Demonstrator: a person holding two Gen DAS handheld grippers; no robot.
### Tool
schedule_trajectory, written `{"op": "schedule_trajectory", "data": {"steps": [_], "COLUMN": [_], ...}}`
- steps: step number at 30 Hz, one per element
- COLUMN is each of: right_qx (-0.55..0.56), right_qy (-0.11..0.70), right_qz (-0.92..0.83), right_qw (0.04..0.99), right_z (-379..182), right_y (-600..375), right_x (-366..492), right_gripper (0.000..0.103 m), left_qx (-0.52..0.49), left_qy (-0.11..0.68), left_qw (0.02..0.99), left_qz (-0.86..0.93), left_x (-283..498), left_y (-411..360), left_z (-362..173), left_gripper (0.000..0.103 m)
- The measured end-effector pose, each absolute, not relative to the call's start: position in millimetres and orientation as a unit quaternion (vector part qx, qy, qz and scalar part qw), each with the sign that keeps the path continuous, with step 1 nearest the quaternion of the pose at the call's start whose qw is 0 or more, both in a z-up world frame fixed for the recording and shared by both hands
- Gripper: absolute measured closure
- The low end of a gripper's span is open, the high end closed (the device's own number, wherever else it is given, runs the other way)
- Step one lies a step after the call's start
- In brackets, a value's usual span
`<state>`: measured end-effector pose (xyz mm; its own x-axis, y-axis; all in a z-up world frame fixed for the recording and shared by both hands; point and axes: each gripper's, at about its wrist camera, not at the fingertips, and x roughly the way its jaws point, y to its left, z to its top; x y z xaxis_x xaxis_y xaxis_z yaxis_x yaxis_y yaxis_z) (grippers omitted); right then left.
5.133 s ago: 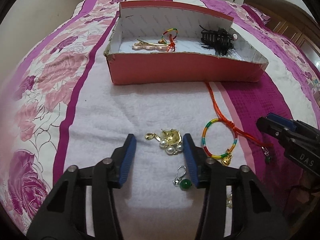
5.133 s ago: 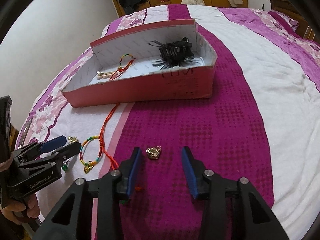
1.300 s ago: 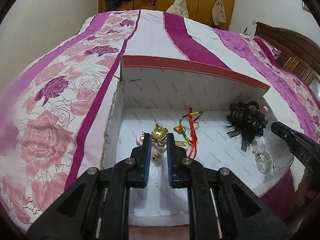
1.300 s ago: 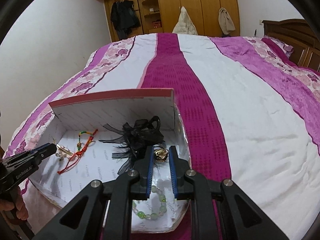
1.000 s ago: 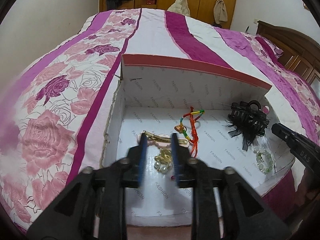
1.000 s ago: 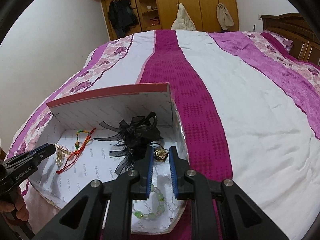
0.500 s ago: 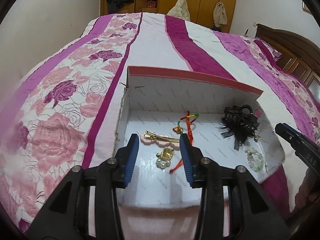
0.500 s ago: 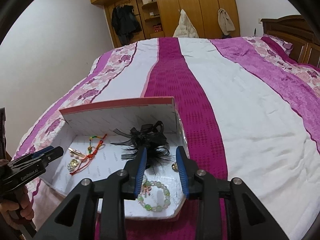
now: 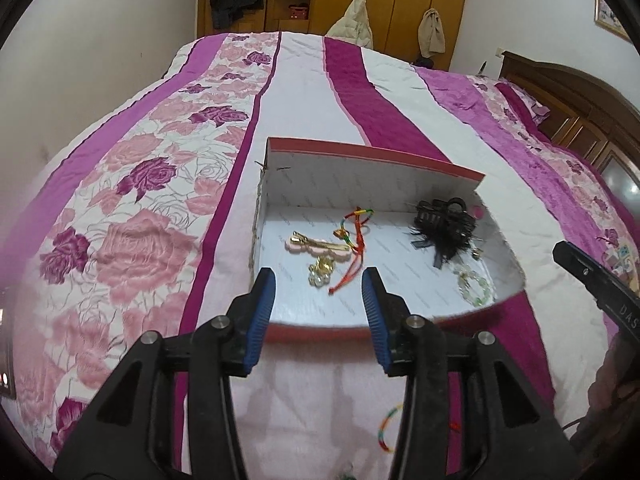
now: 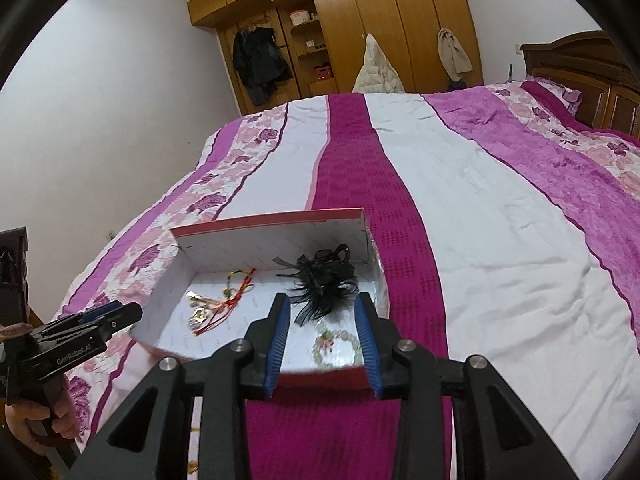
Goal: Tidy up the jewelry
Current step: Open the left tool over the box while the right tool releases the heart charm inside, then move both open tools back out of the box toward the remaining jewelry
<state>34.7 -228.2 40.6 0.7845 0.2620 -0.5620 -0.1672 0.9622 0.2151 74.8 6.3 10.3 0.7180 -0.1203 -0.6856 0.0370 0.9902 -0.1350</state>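
A pink cardboard box point(image 9: 360, 152) lies on the bed and also shows in the right wrist view point(image 10: 264, 220). Inside lie a gold pearl brooch point(image 9: 320, 270), a pink hair clip point(image 9: 318, 245), a rainbow cord bracelet point(image 9: 356, 226), a black feathered claw clip point(image 9: 446, 230), a green bead bracelet point(image 9: 474, 284) and a small gold charm point(image 9: 476, 255). My left gripper point(image 9: 318, 292) is open and empty above the box's near wall. My right gripper point(image 10: 322, 320) is open and empty above the bead bracelet point(image 10: 334, 342).
A second rainbow bracelet point(image 9: 386, 426) lies on the bedspread in front of the box, between the left gripper's arms. A wooden headboard point(image 10: 580, 76) stands at the right, a wardrobe point(image 10: 340, 32) at the far end. A dark object point(image 10: 14, 264) stands at the left edge.
Both grippers opened and released the gold brooch and the small gold charm into the box, then pulled back and up, away from the box.
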Motion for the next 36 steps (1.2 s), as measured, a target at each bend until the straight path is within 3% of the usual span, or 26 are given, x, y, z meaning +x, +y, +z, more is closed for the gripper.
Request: {"op": "schedule_trajectory", "data": {"steps": [13,36], "right_qx": [0.086,0.082], "right_qy": [0.312,0.361], "right_qz": [0.121,0.114], "right_qw": [0.939,0.922], "right_z": [47.2,12.2], "right_y": [-225.1,-217.2], "right_x": [-19.8,-56.9], "right_gripper": [0.067,0.067], "left_qx": [-0.058,-0.017], "left_qy": [0.401,0.456], "left_qw": [0.912,0.885], "left_qz": [-0.056,-0.094], "left_x": [23.6,-13.9], "left_y": [9.6,-14.9], "left_z": [4.1,-48.0], "left_gripper": [0.065,0.065]}}
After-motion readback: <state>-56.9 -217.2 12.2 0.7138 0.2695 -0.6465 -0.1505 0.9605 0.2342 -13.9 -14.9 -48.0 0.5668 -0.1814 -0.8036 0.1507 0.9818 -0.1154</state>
